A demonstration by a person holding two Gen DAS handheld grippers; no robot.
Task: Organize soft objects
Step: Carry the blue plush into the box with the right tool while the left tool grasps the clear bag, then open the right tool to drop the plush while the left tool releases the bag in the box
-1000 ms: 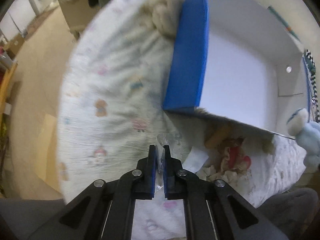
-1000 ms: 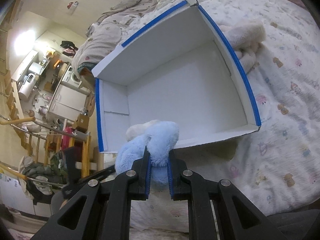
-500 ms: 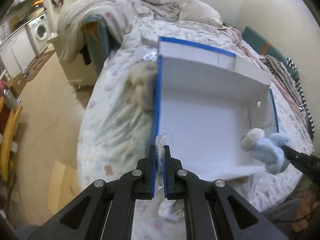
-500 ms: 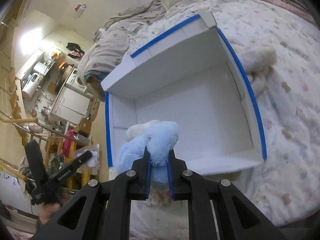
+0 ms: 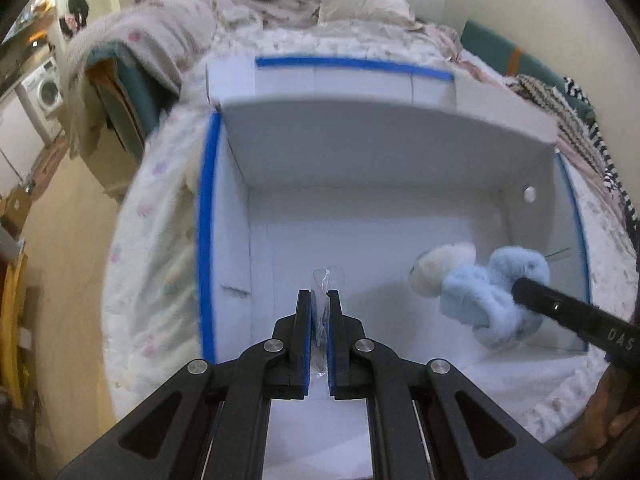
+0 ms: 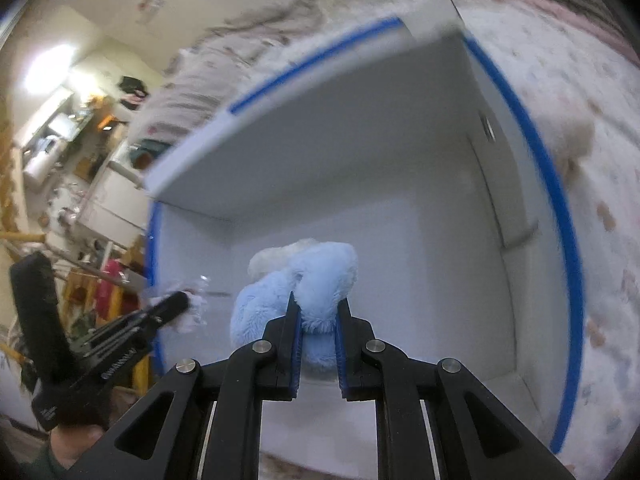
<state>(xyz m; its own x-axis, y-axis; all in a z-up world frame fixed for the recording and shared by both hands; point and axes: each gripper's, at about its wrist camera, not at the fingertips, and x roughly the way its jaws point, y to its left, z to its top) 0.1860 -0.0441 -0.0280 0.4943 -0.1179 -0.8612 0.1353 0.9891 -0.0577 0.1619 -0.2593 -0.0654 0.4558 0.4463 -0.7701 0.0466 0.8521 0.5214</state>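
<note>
Now both grippers are seen over the open white box (image 5: 360, 208), which filled less of each frame a second ago. The left gripper (image 5: 320, 304) is clamped on crinkled clear plastic (image 5: 326, 280) at lower centre; the right gripper (image 6: 318, 312) is closed on the blue plush toy (image 6: 304, 284), lower centre, above the box floor.

From here I see a bed (image 5: 152, 240) under a white quilted cover printed with small pastel figures. At its far end lies a pale cream pillow (image 5: 360, 0) among a rumpled beige blanket (image 5: 168, 36). A black-and-white striped cloth (image 5: 592, 140) hangs along the right side. On the far left, past the beige floor (image 5: 68, 280), stands a white front-loading washing machine (image 5: 46, 88). In the right view a bright ceiling lamp (image 6: 48, 68) glares at the far left.
</note>
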